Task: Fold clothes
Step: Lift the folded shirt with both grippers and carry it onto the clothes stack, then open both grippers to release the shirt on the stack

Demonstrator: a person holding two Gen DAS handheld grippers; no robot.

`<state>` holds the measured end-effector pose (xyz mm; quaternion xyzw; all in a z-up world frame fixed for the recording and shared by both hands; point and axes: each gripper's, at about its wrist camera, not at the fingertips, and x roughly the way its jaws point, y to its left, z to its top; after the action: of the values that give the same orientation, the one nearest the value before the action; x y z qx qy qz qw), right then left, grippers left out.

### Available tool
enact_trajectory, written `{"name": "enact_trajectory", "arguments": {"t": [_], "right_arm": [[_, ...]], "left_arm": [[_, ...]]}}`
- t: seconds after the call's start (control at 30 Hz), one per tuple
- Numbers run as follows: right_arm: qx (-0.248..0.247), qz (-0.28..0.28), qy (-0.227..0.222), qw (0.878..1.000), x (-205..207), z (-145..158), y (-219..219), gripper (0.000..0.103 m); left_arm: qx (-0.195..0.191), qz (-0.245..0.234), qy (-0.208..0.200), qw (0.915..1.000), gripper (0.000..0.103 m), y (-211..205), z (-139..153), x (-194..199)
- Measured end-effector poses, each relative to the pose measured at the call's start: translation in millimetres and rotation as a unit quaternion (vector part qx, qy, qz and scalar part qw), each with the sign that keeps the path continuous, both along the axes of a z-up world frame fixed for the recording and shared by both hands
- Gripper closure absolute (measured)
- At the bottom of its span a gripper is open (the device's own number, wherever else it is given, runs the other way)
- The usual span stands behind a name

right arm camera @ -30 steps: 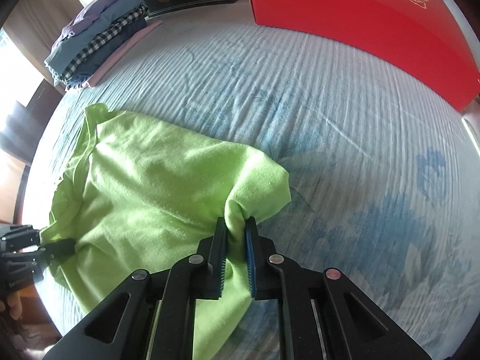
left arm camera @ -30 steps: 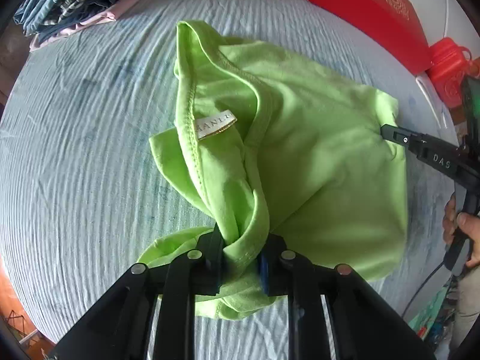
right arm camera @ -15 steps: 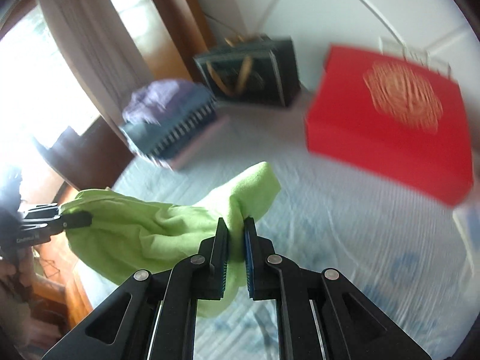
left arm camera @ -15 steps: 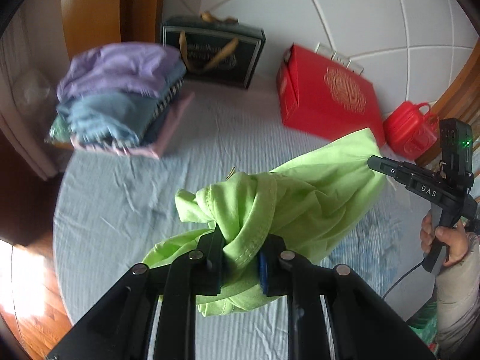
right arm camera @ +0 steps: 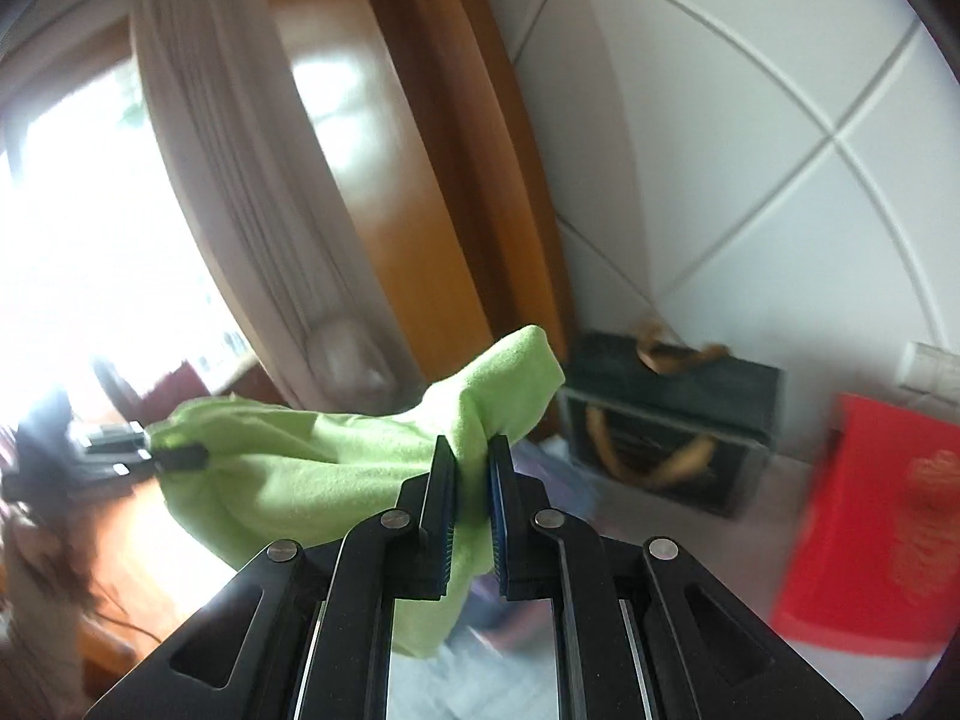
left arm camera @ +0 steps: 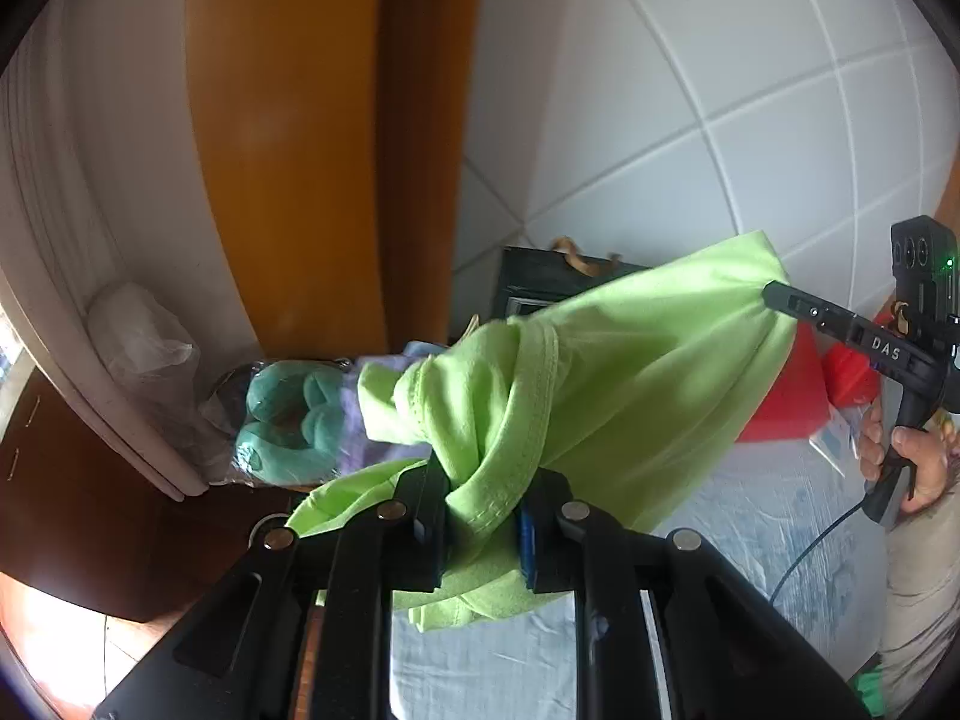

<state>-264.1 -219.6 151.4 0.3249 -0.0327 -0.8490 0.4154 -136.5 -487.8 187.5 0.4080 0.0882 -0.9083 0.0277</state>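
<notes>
Both grippers have risen since 1.0 s ago: then the lime-green shirt lay spread on the pale blue bedsheet; now it hangs in the air between them, stretched, with wall and door frame filling both views.

Left gripper: jaws clenched on a bunched roll of the shirt's ribbed hem or neckline; fabric wraps around the left finger and spills below toward 6 o'clock. From this grip the cloth runs toward 2 o'clock, where the right gripper pinches its far corner. The right hand grips that tool's handle at 3 o'clock.

Right gripper: jaws clamped on a fold of the shirt; a peak of cloth stands above the pads toward 12 o'clock, and a flap droops below. The cloth runs to 9 o'clock, where the left gripper holds the other end. That side is overexposed and blurred.

Background, left wrist view: wooden door frame at 11 o'clock, white tiled wall at 1 o'clock, folded clothes stack at 9 o'clock partly behind the shirt, dark gift bag behind the cloth, red box at 3 o'clock.

Right wrist view: curtain at 10 o'clock, dark gift bag at 3 o'clock, red box at 4 o'clock.
</notes>
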Motion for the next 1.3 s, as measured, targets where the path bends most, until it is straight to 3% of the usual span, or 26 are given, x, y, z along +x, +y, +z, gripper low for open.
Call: {"name": "enact_trajectory", "arguments": {"t": [0.1, 0.13, 0.17, 0.2, 0.3, 0.33, 0.4, 0.43, 0.5, 0.57, 0.73, 0.93, 1.13, 1.3], "right_arm": [[0.003, -0.025, -0.031, 0.999, -29, -26, -33, 0.090], [0.018, -0.037, -0.044, 0.998, -38, -43, -42, 0.081], [0.035, -0.048, -0.062, 0.996, -47, -62, -51, 0.065], [0.057, -0.060, -0.092, 0.992, -58, -88, -60, 0.060], [0.116, -0.076, -0.161, 0.977, -79, -152, -82, 0.059], [0.131, -0.081, -0.174, 0.973, -80, -168, -86, 0.059], [0.147, -0.089, -0.186, 0.967, -78, -184, -86, 0.052], [0.149, -0.091, -0.182, 0.968, -75, -186, -84, 0.048], [0.154, -0.096, -0.173, 0.968, -69, -189, -80, 0.046], [0.161, -0.099, -0.159, 0.969, -59, -190, -76, 0.032], [0.177, -0.093, -0.124, 0.972, -20, -188, -71, 0.032], [0.190, -0.080, -0.100, 0.973, 18, -181, -69, 0.032], [0.201, -0.071, -0.094, 0.972, 44, -184, -76, 0.032], [0.213, -0.076, -0.081, 0.971, 55, -180, -81, 0.032]], "left_arm": [[0.024, 0.009, -0.029, 0.9992, 0.074, -40, -44, -32], [0.024, 0.013, -0.053, 0.9982, 0.063, -49, -68, -45], [0.018, 0.021, -0.077, 0.9966, 0.053, -57, -93, -57], [0.012, 0.029, -0.101, 0.9943, 0.052, -65, -117, -69], [0.016, 0.038, -0.141, 0.9892, 0.052, -78, -168, -92], [0.013, 0.035, -0.140, 0.9894, 0.051, -78, -172, -94], [0.002, 0.025, -0.127, 0.9916, 0.037, -74, -169, -95], [-0.005, 0.020, -0.115, 0.9931, 0.020, -70, -164, -94], [-0.014, 0.014, -0.092, 0.9956, 0.009, -64, -156, -91], [-0.024, 0.010, -0.082, 0.9963, 0.008, -55, -151, -89], [-0.049, 0.002, -0.077, 0.9958, 0.008, -25, -152, -81], [-0.118, 0.028, -0.059, 0.9908, 0.008, 12, -145, -66], [-0.033, 0.001, -0.078, 0.9964, 0.008, 12, -156, -64], [-0.032, -0.015, -0.081, 0.9961, 0.008, 14, -164, -59]]}}
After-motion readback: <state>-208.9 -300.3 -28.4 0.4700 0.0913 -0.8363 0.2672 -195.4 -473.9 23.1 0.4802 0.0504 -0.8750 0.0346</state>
